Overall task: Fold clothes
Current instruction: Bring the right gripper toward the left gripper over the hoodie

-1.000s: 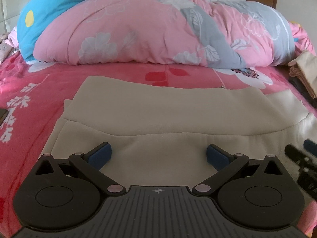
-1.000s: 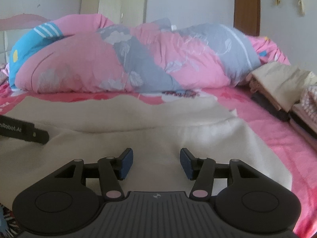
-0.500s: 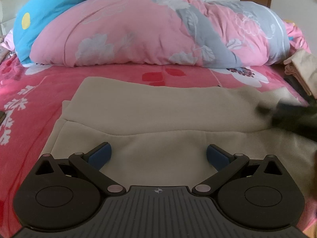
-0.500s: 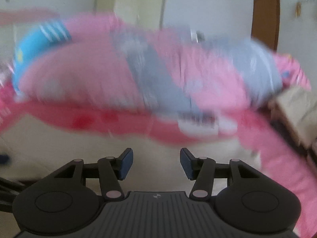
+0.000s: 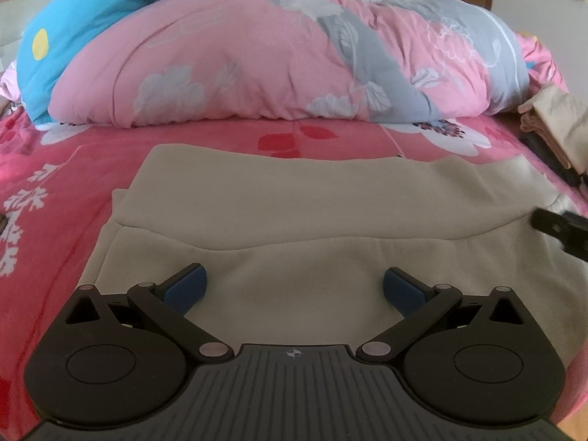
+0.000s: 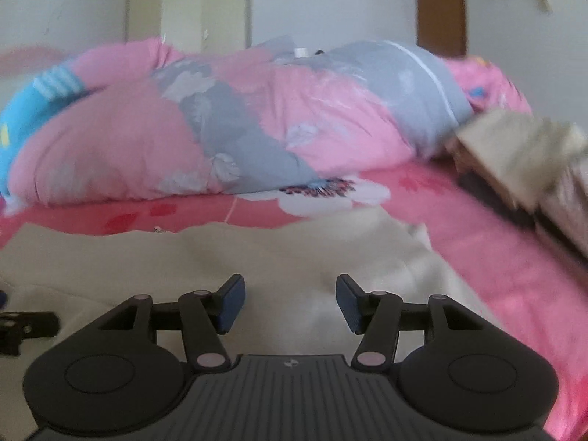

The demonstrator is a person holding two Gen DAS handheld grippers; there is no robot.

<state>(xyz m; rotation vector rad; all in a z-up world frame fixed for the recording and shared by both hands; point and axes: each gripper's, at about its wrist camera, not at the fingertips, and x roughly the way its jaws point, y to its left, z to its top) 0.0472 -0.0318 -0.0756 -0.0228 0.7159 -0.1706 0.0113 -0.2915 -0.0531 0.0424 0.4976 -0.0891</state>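
Hovering low over the beige garment, the left gripper has its blue-padded fingers spread wide, nothing between them, cloth beneath. That garment lies flat on the pink floral bedsheet, with a folded-over band across its far half and a curved seam line running left to right just beyond the fingertips. Over on the right edge of the left view, a dark piece of the right gripper pokes in above the garment's right side. From the right view, the right gripper also stands parted, narrower than its partner, with empty space between the pads, hanging above the pale fabric near its right edge; this view is blurred, so contact with the cloth cannot be told. Far across the bed sits a bulky rolled quilt in pink, grey and blue. At far right, a stack of folded clothes rests on the sheet, apart from the garment. A door and a pale wardrobe stand against the far wall.
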